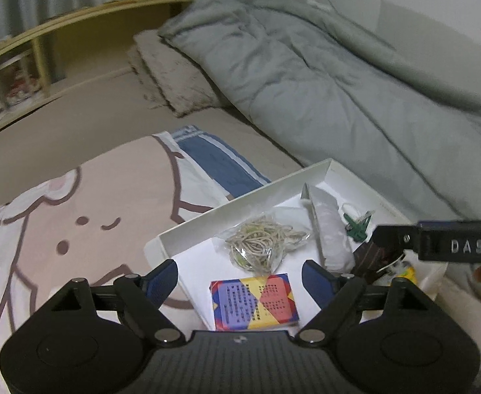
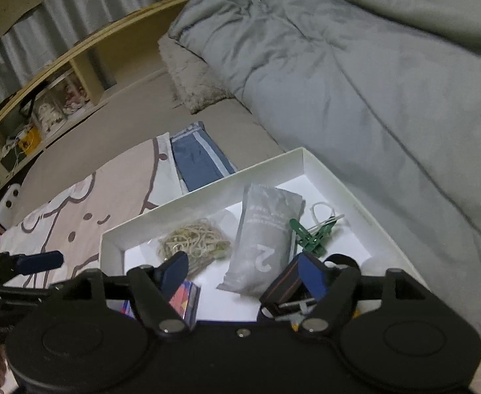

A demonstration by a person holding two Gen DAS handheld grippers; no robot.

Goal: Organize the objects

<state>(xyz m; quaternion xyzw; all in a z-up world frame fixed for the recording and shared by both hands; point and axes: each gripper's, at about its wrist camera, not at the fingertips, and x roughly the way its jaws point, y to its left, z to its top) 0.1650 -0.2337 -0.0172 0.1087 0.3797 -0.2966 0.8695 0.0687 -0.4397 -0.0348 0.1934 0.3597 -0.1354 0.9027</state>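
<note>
Both tools stand spread, pinching nothing. The left tool (image 1: 240, 274) hangs above the card box (image 1: 254, 302) at the tray's (image 1: 227, 208) near end; the right tool (image 2: 245, 271) hangs near the grey pouch (image 2: 265, 243), strap (image 2: 281, 287) just right.

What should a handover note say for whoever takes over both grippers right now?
Left gripper: open, empty, above the colourful card box.
Right gripper: open, nothing pinched; a dark strap lies by its right finger.
White tray on the bed holds the rubber bands bag, grey pouch, green clip and the card box.
Done: these items are in the tray.
Left: cannot tell; check the strap and the tray's near corner.
</note>
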